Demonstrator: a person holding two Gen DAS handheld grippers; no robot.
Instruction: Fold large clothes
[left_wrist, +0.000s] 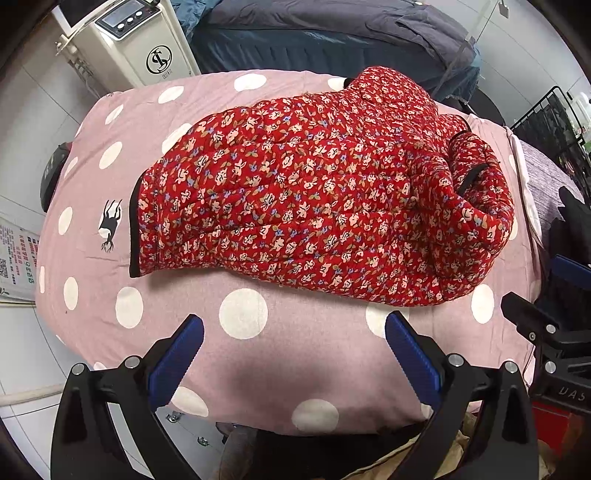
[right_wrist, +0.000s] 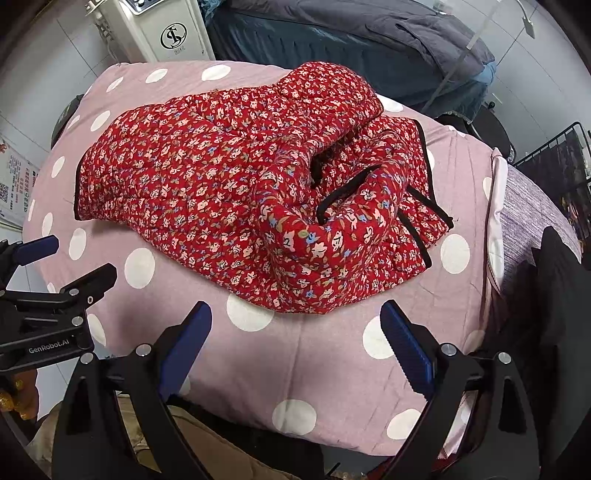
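Observation:
A red quilted jacket with a small flower print and black trim lies folded over on a pink sheet with white dots; it also shows in the right wrist view. A sleeve end with a black cuff lies bunched on top at its right. My left gripper is open and empty, just short of the jacket's near edge. My right gripper is open and empty, near the jacket's near right edge. Each gripper shows at the side of the other's view: the right one, the left one.
A white machine with a control panel stands at the far left. A bed with dark blue bedding lies behind. A black wire rack is at the right. A grey-purple cloth lies at the right edge. White tiled floor surrounds.

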